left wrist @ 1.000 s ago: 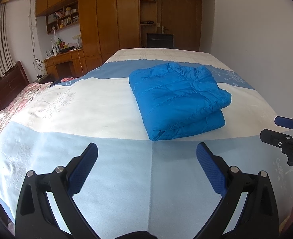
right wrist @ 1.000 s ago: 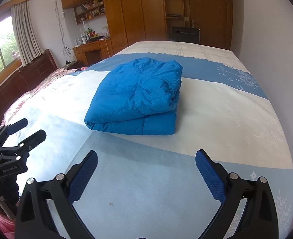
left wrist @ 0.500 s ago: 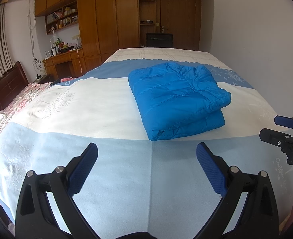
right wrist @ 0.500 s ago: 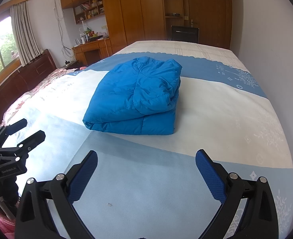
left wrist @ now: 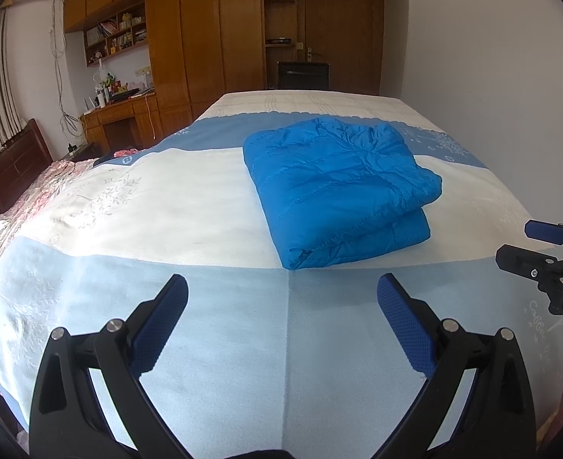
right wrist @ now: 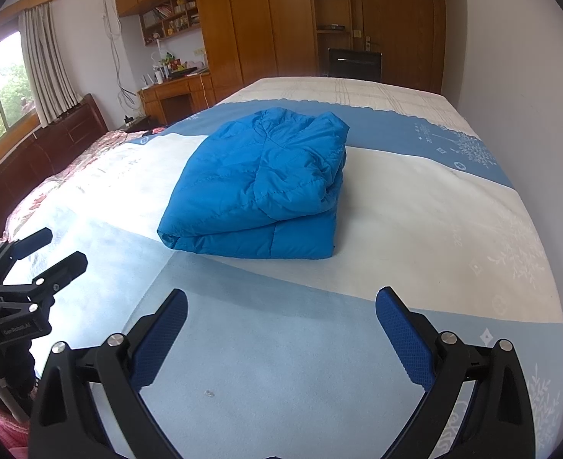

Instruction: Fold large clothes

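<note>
A blue quilted jacket (left wrist: pixel 339 187) lies folded in a thick rectangle on the bed (left wrist: pixel 166 199); it also shows in the right wrist view (right wrist: pixel 266 187). My left gripper (left wrist: pixel 281 294) is open and empty, above the pale blue sheet short of the jacket. My right gripper (right wrist: pixel 281 306) is open and empty, also short of the jacket. The right gripper shows at the right edge of the left wrist view (left wrist: pixel 526 244). The left gripper shows at the left edge of the right wrist view (right wrist: pixel 52 248).
The bed (right wrist: pixel 415 199) has white and blue bands. A white wall (left wrist: pixel 492 76) runs along its right side. A dark wooden headboard (right wrist: pixel 33 168) is at the left. Wooden wardrobes (left wrist: pixel 205 38), a desk (left wrist: pixel 121 114) and a dark chair (left wrist: pixel 302 74) stand beyond the bed.
Both views have shifted only slightly. The jacket lies as before and both grippers stay open.
</note>
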### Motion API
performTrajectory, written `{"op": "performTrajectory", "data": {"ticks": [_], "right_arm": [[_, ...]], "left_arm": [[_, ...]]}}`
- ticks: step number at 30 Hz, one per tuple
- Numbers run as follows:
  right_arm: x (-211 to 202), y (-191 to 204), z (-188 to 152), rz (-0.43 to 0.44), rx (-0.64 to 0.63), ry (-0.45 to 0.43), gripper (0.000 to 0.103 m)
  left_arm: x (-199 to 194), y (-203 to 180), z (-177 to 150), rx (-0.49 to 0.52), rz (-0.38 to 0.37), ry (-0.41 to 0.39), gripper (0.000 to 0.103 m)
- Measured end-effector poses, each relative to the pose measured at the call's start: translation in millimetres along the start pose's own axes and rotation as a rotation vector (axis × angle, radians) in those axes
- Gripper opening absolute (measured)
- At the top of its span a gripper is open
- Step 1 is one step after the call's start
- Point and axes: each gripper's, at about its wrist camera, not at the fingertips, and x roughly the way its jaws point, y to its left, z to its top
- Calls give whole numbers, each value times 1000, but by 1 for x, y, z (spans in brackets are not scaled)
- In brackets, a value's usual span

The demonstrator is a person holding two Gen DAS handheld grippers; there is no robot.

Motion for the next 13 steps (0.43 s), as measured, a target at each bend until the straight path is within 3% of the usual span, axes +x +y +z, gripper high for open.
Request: {"op": "performTrajectory", "data": {"ticks": [13], "right_arm": [[2, -3, -1, -2, 6, 5, 99]], "left_arm": [[1, 0, 0, 1, -7, 7, 98]]}}
